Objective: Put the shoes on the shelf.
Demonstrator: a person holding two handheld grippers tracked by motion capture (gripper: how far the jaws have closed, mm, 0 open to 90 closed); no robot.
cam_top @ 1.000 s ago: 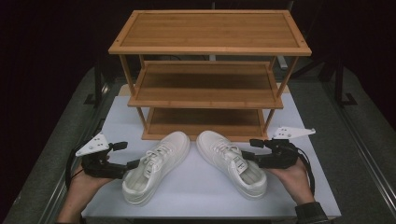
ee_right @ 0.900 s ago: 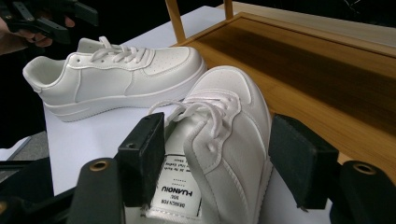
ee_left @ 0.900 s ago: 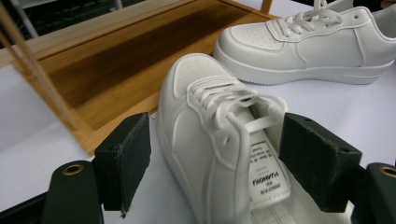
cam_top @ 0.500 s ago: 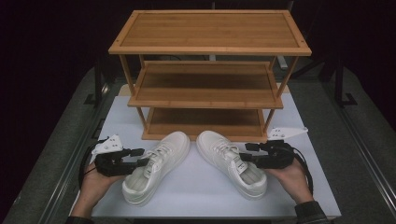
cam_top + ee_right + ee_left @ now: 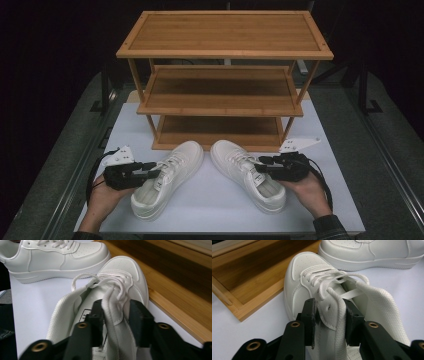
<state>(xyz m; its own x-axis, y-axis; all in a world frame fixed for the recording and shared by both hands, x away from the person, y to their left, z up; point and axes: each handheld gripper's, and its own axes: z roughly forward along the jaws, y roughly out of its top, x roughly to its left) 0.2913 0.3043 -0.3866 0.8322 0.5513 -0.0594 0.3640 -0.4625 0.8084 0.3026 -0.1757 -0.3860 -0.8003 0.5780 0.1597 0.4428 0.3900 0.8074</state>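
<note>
A three-tier wooden shoe rack point(image 5: 220, 95) stands at the back of the white table point(image 5: 210, 210), and two white sneakers lie just in front of its bottom shelf, toes toward it. The step in hand looks like the grasp before shelving them. The left gripper point(image 5: 150, 169) is clenched on the left sneaker point(image 5: 167, 177) at its collar, and the right gripper point(image 5: 263, 167) grips the right sneaker point(image 5: 247, 172) likewise. Next calls for lifting both level and clearing the shelf edge.
</note>
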